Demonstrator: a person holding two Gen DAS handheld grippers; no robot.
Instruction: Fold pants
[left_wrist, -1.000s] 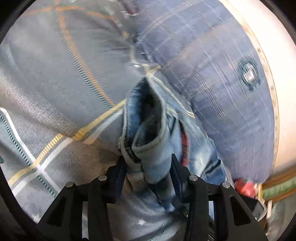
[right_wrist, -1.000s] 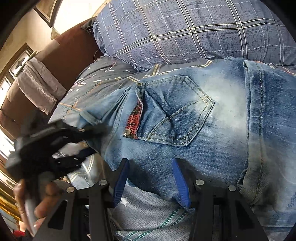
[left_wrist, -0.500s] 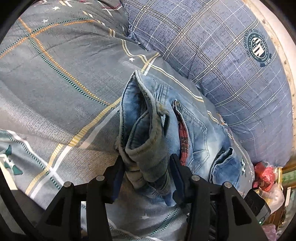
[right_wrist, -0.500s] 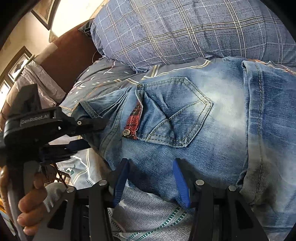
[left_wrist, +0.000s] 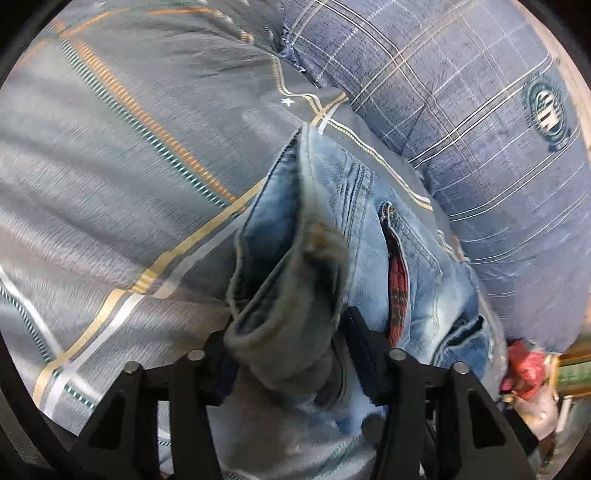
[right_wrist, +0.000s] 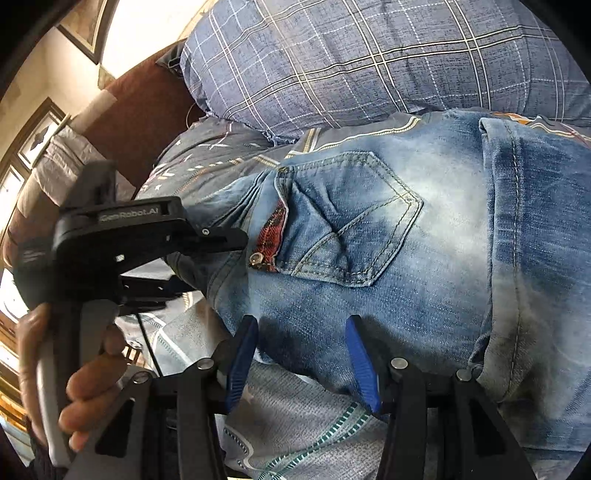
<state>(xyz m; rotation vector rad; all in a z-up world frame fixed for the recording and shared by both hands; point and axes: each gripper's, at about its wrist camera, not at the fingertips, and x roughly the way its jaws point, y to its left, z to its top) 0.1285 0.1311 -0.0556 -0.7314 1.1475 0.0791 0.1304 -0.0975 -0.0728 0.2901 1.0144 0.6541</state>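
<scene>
On the bed, over a grey sheet (left_wrist: 122, 177) with orange and white stripes, lie the jeans (right_wrist: 443, 258), folded over, with a blue plaid pillow (right_wrist: 369, 62) just behind them. The left hand-held gripper (left_wrist: 291, 354) has a rolled wad of denim between its fingers, waistband or hem, hard to say which; its jaws are opening, and the cloth hides the left fingertip, so contact with the pads is hard to judge, though the wad fills the gap. This whole view is smeared by motion blur, and the pillow's round badge (left_wrist: 546, 110) cannot be read. A red plaid pocket lining (left_wrist: 398, 291) shows in a slit beside the right finger.

From the right wrist, the right hand-held gripper (right_wrist: 301, 358) stands about half open at the near edge of the jeans, its blue pads (right_wrist: 242, 354) to either side of that edge; whether they pinch the denim cannot be told, as the edge drops behind the fingers. The back pocket (right_wrist: 351, 225) faces up. At left the other gripper is seen from the side, held by a hand (right_wrist: 74, 387), its fingertips buried in denim. The right side of the jeans runs out of frame.
</scene>
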